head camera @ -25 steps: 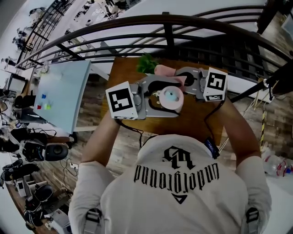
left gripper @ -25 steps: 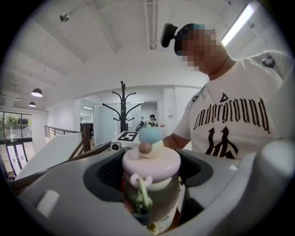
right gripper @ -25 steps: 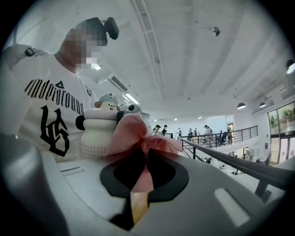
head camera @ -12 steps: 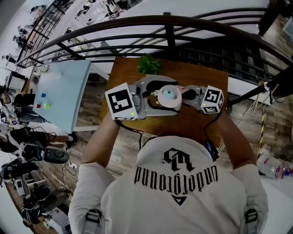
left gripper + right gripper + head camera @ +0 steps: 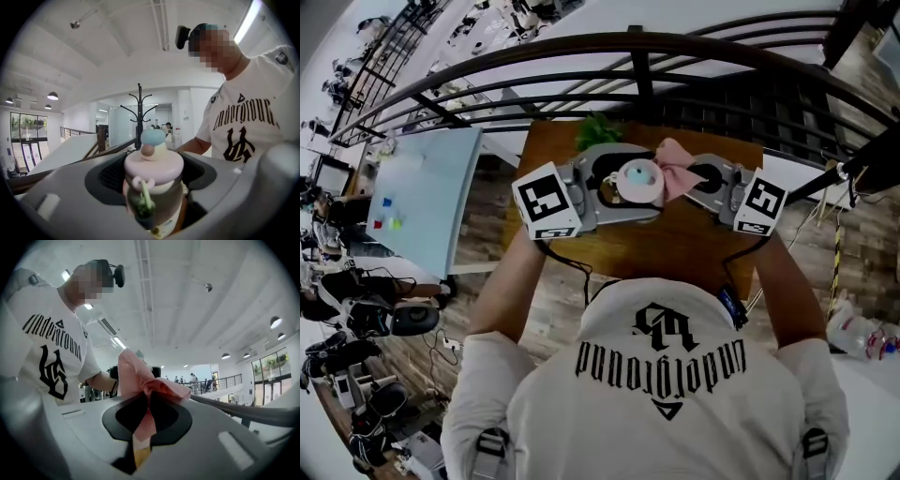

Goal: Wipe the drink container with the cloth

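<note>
My left gripper [image 5: 630, 185] has its jaws closed round the drink container [image 5: 639, 176], which stands upright with its pink lid up, over the far half of the wooden table [image 5: 675, 248]. My right gripper [image 5: 140, 427] pinches the pink cloth [image 5: 140, 380], and its bunched end lies against the container's right side. A green plant [image 5: 598, 131] sits at the table's far edge with the dark railing [image 5: 637, 56] just beyond; the near half shows open wood

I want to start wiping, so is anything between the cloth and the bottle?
Nothing visible. The right gripper holds the pink cloth right beside the bottle in the left gripper, with no object between them.
</note>
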Tool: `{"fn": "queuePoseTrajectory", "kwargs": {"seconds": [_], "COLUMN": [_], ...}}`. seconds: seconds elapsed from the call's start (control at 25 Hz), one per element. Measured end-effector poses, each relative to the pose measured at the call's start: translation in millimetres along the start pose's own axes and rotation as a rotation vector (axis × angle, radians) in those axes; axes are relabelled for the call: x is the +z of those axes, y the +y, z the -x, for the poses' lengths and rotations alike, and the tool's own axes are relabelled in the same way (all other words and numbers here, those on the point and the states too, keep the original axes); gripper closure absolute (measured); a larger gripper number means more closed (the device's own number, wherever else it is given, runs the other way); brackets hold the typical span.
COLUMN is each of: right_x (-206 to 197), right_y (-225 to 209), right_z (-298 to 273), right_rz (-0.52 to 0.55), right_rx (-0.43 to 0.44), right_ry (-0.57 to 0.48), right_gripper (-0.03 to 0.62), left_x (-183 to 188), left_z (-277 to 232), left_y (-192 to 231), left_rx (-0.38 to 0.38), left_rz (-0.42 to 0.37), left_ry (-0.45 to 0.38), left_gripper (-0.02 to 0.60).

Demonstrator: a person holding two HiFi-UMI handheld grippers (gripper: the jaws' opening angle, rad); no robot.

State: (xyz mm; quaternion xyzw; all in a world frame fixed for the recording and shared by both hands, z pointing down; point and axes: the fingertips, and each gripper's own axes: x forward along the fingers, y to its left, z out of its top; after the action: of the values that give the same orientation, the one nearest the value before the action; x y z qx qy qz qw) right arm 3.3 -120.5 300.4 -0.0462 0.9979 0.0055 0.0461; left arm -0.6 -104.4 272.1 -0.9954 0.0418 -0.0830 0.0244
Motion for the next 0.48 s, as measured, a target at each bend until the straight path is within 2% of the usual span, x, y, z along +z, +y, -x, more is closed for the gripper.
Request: {"fn": "queuePoseTrajectory", "kwargs": {"seconds": [0.12, 0.2, 0.48], "right_x": [23.8, 17.9, -72.3], "right_y": [6.6, 7.5, 23.3], "right_z": [4.6, 8.4, 8.4], "right_rz": [0.049, 0.057, -0.003], "right_rx": [-0.015, -0.033, -0.065], "right_ry": [-0.04, -0.031, 0.13], "right_gripper": [0.568, 0.568, 0.568], "left_x": [0.1, 0.9, -4.3], "left_z": [-0.9, -3.0, 3.8], "left_y": [6.9, 14.1, 33.5], "left_rx": [0.029, 0.058, 0.161], "left_rz": [0.011, 0.019, 0.072], "left_ry": [-0.01, -0.014, -0.021], "left_gripper": [0.193, 0.193, 0.193]}}
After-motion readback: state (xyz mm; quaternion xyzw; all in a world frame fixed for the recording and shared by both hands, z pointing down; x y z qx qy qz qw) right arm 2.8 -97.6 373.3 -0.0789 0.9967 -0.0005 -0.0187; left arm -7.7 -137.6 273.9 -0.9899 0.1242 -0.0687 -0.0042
